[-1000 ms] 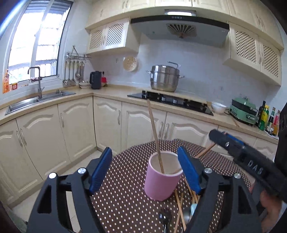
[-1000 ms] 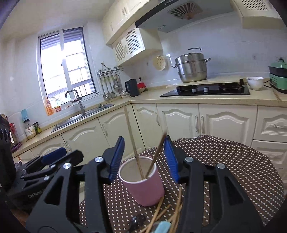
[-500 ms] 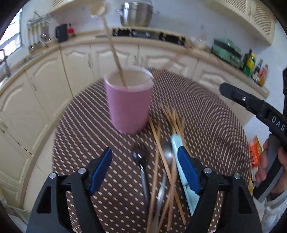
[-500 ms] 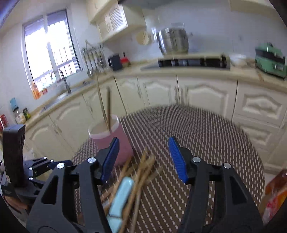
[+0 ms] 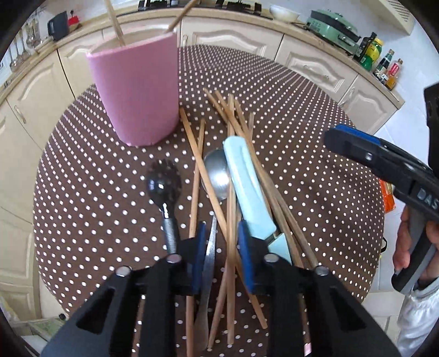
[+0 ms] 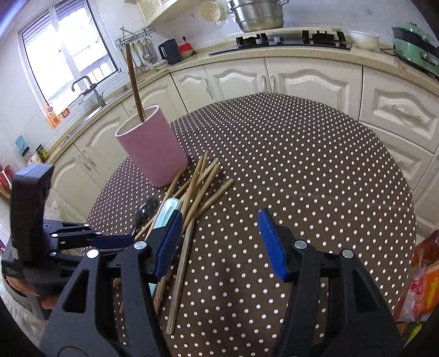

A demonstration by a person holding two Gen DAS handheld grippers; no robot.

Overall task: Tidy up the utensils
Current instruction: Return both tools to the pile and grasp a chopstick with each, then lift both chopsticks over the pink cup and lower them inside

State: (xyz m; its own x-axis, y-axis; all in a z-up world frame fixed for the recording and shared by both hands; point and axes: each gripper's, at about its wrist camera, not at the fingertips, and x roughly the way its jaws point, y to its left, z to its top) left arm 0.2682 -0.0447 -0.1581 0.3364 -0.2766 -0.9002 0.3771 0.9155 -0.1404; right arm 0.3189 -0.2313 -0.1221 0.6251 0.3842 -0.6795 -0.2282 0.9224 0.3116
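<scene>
- left gripper (image 5: 221, 254) low over the utensil pile on the worktop (image 5: 315, 170), pointing steeply down; jaws narrow, just been closing, with wooden chopsticks (image 5: 231, 219) and the metal spoon (image 5: 216, 175) handle in the gap; cannot tell if the pads press on them yet
- light blue handled utensil (image 5: 247, 186) lies just right of the left gripper's right finger, across the chopsticks
- black slotted spoon (image 5: 164, 184) lies just left of the pile, apart from the chopsticks
- right gripper (image 6: 219, 241) to the right of the pile, jaws at medium width, nothing between them, only the bare dotted cloth; its left finger sits over the blue utensil end and chopsticks
- a hand (image 5: 411, 241) holds the right gripper's handle, at the frame edge
- chopsticks crisscross, several overlapping the metal spoon bowl, so single pieces are hard to reach
- pink cup (image 5: 134, 93) stands upright beyond the pile, touching or just beside the nearest chopstick tips; chopsticks in the cup (image 5: 115, 22) lean out of it
- far: cream cabinets (image 6: 301, 79), stove (image 6: 290, 38), steel pot (image 6: 258, 13), green appliance (image 5: 332, 27), bottles (image 5: 381, 63), sink under the window (image 6: 68, 52)
</scene>
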